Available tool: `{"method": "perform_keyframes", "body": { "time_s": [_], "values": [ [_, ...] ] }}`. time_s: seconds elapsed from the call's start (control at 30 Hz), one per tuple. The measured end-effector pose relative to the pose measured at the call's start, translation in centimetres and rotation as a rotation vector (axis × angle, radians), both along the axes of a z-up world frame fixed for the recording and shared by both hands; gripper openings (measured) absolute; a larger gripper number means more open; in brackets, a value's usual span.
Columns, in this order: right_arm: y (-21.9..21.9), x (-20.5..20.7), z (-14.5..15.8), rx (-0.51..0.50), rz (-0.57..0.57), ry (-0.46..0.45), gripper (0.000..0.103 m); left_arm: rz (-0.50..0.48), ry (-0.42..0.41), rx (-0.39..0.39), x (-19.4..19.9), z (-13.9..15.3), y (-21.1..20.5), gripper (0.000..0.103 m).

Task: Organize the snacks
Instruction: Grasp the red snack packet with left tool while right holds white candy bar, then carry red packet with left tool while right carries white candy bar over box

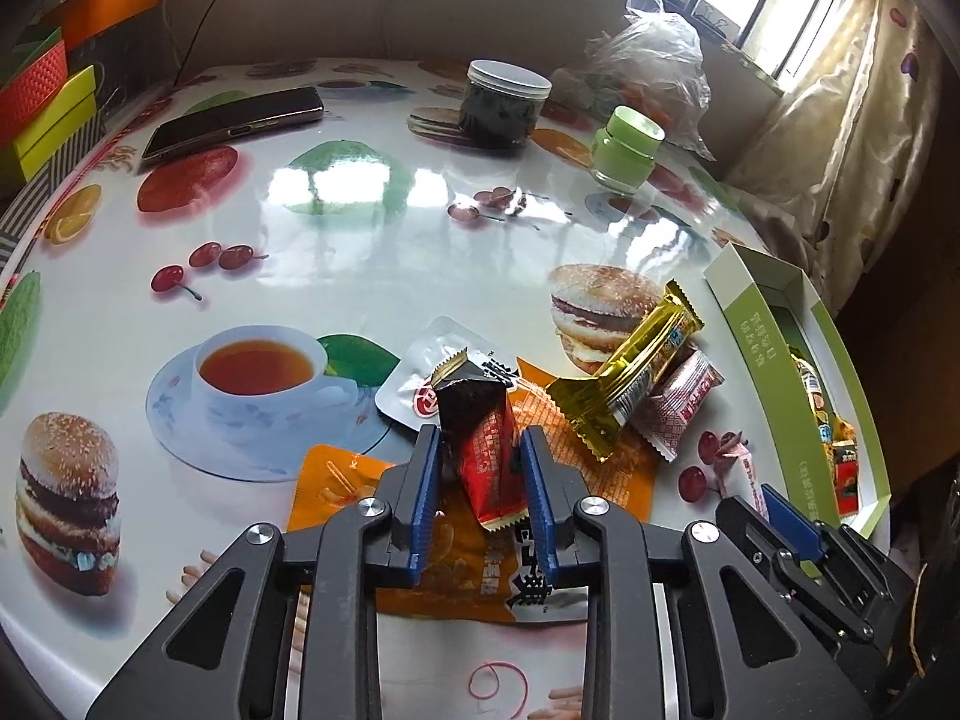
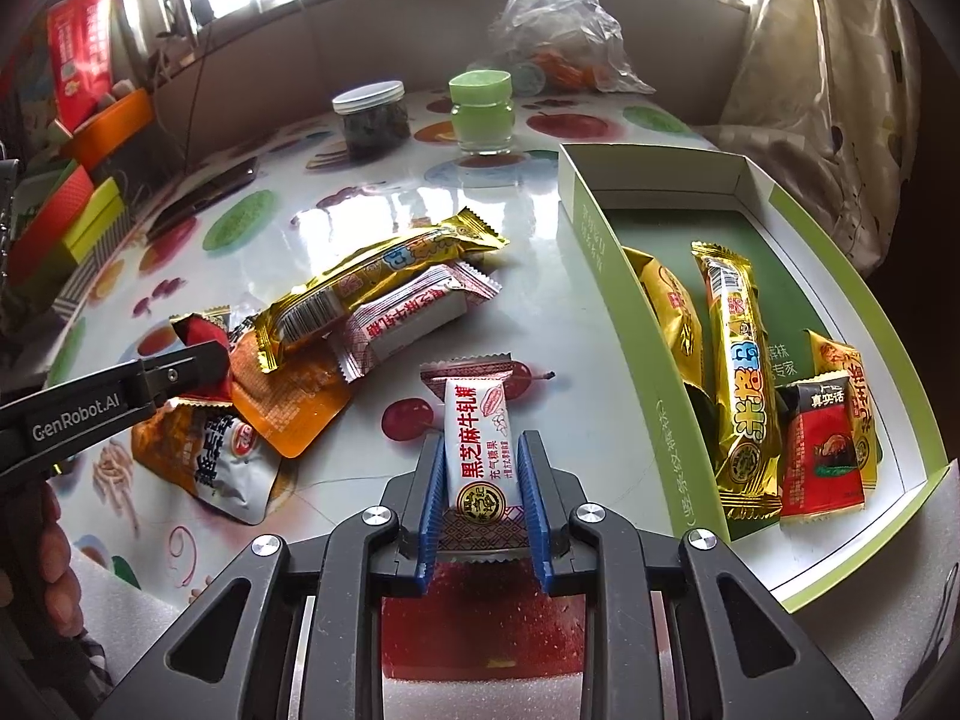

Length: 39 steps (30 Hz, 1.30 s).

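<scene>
1. Left wrist view: the left gripper (image 1: 480,456) has its blue pads clamped on one red-and-black snack (image 1: 480,432), which stands up tilted between them, just above the orange pouch (image 1: 474,546).
2. Still in that view, the right gripper (image 1: 765,501) shows at the lower right edge, pinching one white candy bar (image 1: 741,468).
3. Right wrist view: the right gripper (image 2: 480,468) squeezes that white bar (image 2: 477,438) at its sides, the bar lying lengthwise along the fingers over the table (image 2: 570,330).
4. On the table, count them: one gold bar (image 2: 372,282) lies across one white-and-red bar (image 2: 414,312), the two touching.
5. Beside them lie two orange pouches, a plain one (image 2: 288,402) overlapping a printed one (image 2: 204,456).
6. One white flat packet (image 1: 420,372) sits behind the red snack in the left wrist view.
7. The green-and-white box (image 2: 600,252) stands open at the right, just beside the right gripper.
8. Inside the box I can count five snacks: a long gold bar (image 2: 744,384), a gold pack (image 2: 666,312) at its left, a red-and-black pack (image 2: 822,450), and two yellow-orange packs (image 2: 840,372) partly hidden behind it.
9. At the back: two jars, one dark with a white lid (image 2: 372,117), one green (image 2: 483,111).
10. One clear plastic bag (image 2: 552,18) slumps behind the jars, and one phone (image 1: 234,120) lies far left.
11. The left gripper (image 2: 198,366) pokes in from the left of the right wrist view, with fingers of a hand (image 2: 57,552) below it.
</scene>
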State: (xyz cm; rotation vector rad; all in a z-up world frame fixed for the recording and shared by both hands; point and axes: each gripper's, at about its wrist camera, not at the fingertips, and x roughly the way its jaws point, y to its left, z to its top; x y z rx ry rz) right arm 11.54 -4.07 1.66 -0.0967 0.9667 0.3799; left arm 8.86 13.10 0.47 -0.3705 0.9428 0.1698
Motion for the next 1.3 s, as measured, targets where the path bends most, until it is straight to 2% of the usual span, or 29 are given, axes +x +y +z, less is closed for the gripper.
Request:
{"method": "perform_keyframes", "body": {
  "time_s": [0.5,1.3],
  "values": [
    [-0.2,-0.1,0.3,0.004,0.008,0.0,0.022,-0.008,-0.04,0.035,-1.6,1.6,-0.6,0.027],
    [-2.1,-1.4,4.8,0.088,0.029,-0.094,0.021,-0.062,-0.097,0.074,-2.8,5.0,-3.4,0.027]
  ]
}}
